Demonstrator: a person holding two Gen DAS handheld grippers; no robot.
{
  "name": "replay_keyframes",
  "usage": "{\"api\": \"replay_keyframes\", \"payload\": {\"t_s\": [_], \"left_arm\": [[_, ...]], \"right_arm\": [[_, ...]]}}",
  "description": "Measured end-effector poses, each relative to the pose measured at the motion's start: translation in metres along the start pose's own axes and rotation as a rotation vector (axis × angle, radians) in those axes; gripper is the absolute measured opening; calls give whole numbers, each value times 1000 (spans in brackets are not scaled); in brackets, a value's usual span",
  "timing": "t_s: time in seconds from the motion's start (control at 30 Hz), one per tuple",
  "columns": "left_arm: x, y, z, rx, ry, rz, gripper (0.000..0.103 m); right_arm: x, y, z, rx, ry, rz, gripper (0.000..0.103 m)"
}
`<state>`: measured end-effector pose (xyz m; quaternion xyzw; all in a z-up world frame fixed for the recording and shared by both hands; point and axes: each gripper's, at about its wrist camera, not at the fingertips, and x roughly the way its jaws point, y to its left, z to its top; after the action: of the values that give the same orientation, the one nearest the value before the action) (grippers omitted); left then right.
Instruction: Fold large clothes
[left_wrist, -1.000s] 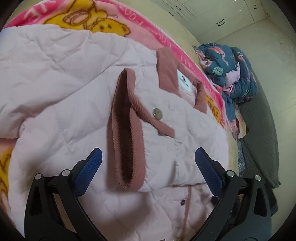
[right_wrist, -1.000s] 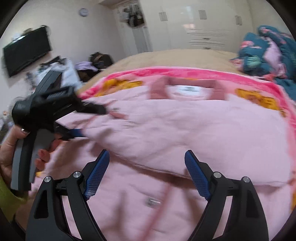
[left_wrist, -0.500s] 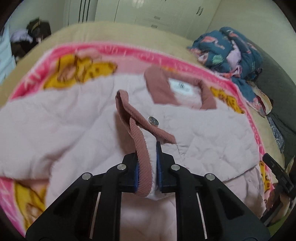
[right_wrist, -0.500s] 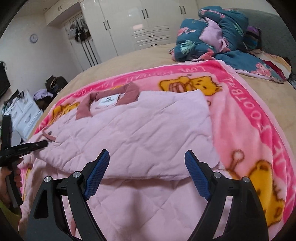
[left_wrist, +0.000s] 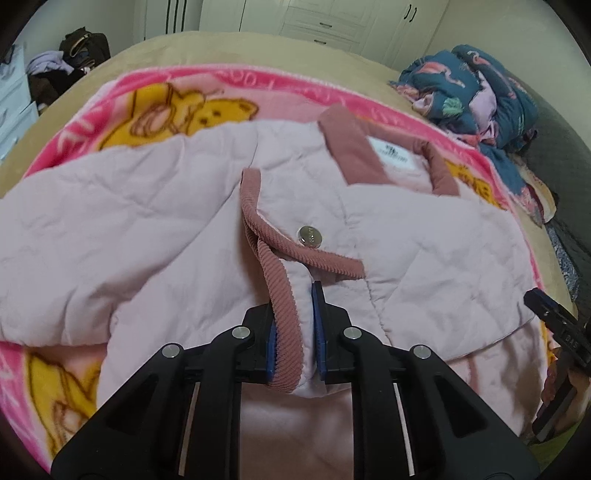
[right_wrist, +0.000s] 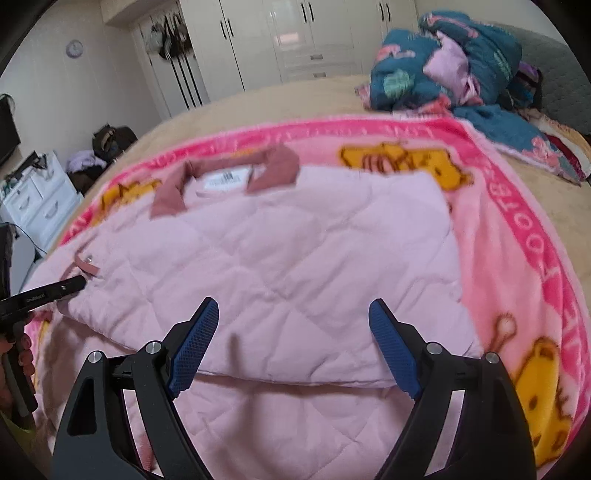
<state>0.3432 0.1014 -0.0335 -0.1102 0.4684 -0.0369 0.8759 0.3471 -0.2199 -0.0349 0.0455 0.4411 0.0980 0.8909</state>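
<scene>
A pale pink quilted jacket (left_wrist: 110, 206) with a dusty-rose corduroy collar (left_wrist: 351, 155) lies on a pink cartoon blanket (left_wrist: 177, 107). My left gripper (left_wrist: 294, 332) is shut on the jacket's corduroy-trimmed sleeve cuff (left_wrist: 286, 325), which bears a metal snap (left_wrist: 309, 235). In the right wrist view the jacket (right_wrist: 295, 266) lies with one side folded over, collar (right_wrist: 280, 166) at the far end. My right gripper (right_wrist: 293, 347) is open and empty just above the folded edge. The left gripper (right_wrist: 70, 286) shows at the left, holding the cuff.
The blanket (right_wrist: 517, 229) covers a tan bed (right_wrist: 258, 99). A heap of teal floral bedding (right_wrist: 443, 59) sits at the far right corner. White wardrobes (right_wrist: 280, 33) stand behind the bed, and a white drawer unit (right_wrist: 40, 199) with bags stands at the left.
My left gripper closed on the sleeve cuff and now holds it slightly higher. My right gripper, still open, swung right and now faces the folded jacket body.
</scene>
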Motion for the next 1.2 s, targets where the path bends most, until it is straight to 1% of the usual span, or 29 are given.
{"api": "replay_keyframes", "payload": {"t_s": [0.07,0.13,0.23,0.3,0.37,0.43,0.47,0.5,0.53,0.57,0.63,0.67,0.7,0.73,0.77,0.8,0.83,0.9,1.13,1.2], "left_arm": [[4,2,-3,-6,9,-3,11],[6,3,-4,-4,13,-5,12],[2,1,-5,-6,9,-4,14],[-5,1,-4,-11,-3,-12,15],[-10,0,-3,-6,-5,-12,23],[-14,-1,-4,-3,-3,-8,33],[-17,-2,-4,-4,-3,-11,35],[-20,-2,-4,-6,-5,-13,41],[-22,-2,-4,-9,-7,-12,49],[-27,-2,-5,-13,-12,-16,52],[-36,-2,-7,-16,-22,-27,67],[-39,-2,-7,-18,-26,-23,72],[-44,-1,-7,-24,-30,-9,80],[-48,1,-8,-34,-37,0,84],[-52,3,-9,-43,-43,1,87],[-55,5,-9,-53,-47,-1,92],[-59,8,-10,-64,-50,-4,94],[-65,17,-13,-99,-47,-8,94],[-85,47,-25,-154,-66,15,94],[-92,56,-27,-163,-78,35,94]], "right_arm": [[14,-7,-6,6,38,-10,83],[21,-10,-10,8,41,-4,83],[19,-8,-12,17,41,-11,84],[12,-6,-11,32,34,0,84],[3,-5,-11,45,17,14,84],[-6,-4,-11,54,8,13,85],[-11,-3,-11,57,1,18,86],[-15,-3,-12,59,-7,20,93],[-19,-2,-12,61,-18,20,96],[-22,-1,-12,60,-27,23,96],[-30,3,-12,60,-39,36,96],[-34,5,-11,60,-44,43,96],[-37,7,-11,59,-49,48,96],[-41,10,-10,58,-57,55,97],[-44,13,-9,59,-67,61,98],[-48,15,-8,60,-80,67,98],[-53,18,-8,60,-97,77,98],[-62,25,-6,60,-122,93,99],[-80,56,4,23,-155,125,99],[-83,66,6,9,-163,135,99]]}}
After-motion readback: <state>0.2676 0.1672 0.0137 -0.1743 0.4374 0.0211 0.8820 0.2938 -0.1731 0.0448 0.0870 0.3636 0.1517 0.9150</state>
